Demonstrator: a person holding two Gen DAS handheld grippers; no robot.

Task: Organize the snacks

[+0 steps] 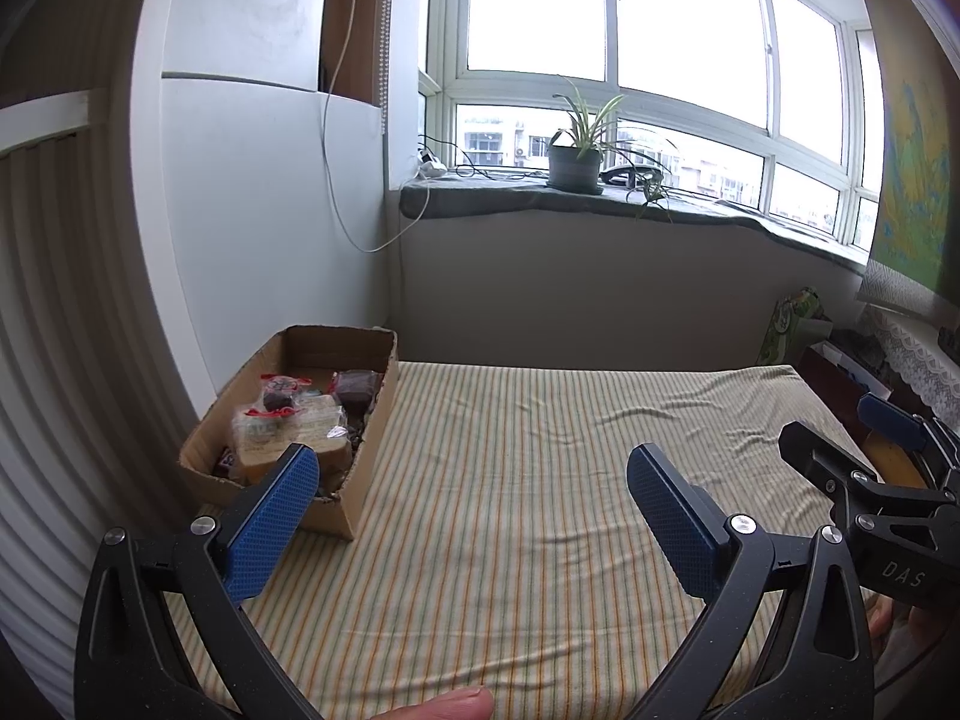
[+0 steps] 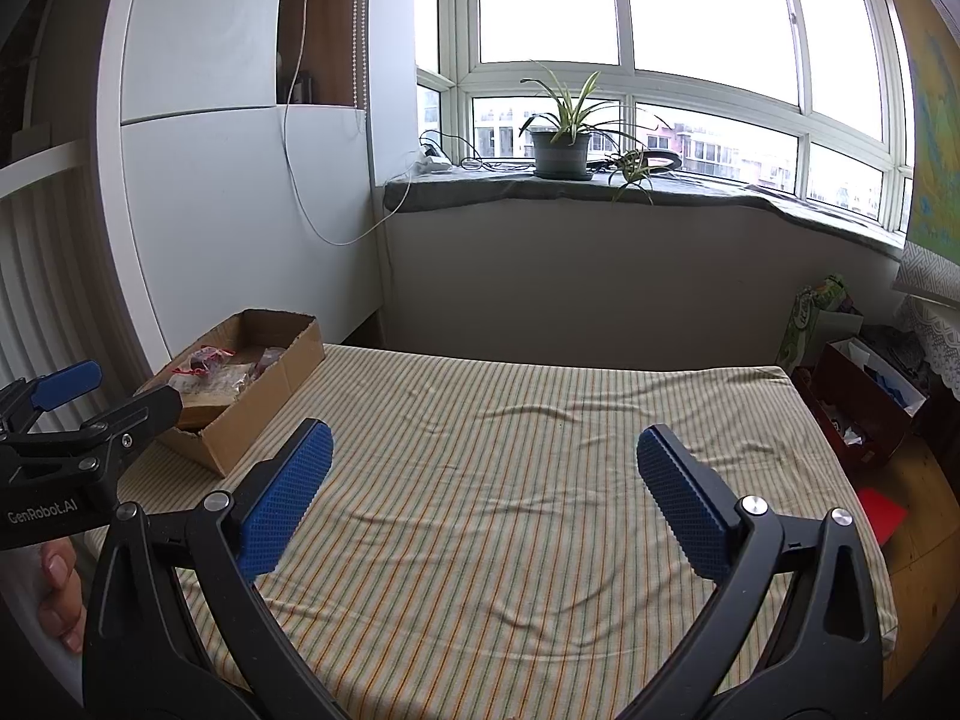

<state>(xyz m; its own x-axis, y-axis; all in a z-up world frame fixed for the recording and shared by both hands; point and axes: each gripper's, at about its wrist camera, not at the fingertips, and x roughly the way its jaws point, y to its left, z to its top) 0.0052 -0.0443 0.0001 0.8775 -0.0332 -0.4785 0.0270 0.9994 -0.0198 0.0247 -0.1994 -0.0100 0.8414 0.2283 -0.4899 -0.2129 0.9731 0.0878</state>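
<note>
Task looks finished or nearly so: wrapped snacks [image 1: 288, 420] sit together inside the cardboard box [image 1: 366, 438] at the far left corner of the striped tablecloth [image 1: 510, 510], and no loose packet shows on the cloth, though the near edge is hidden behind the tools. Left gripper [image 1: 474, 510] is spread wide, holding nothing, near the box. Right gripper [image 2: 486, 498] is likewise wide apart and empty, over bare cloth. Potted plant [image 1: 575, 165] on the windowsill, well apart; nothing blocks the box.

Striped bed [image 2: 510, 480] below bright window [image 2: 600, 30] — white walls.
</note>
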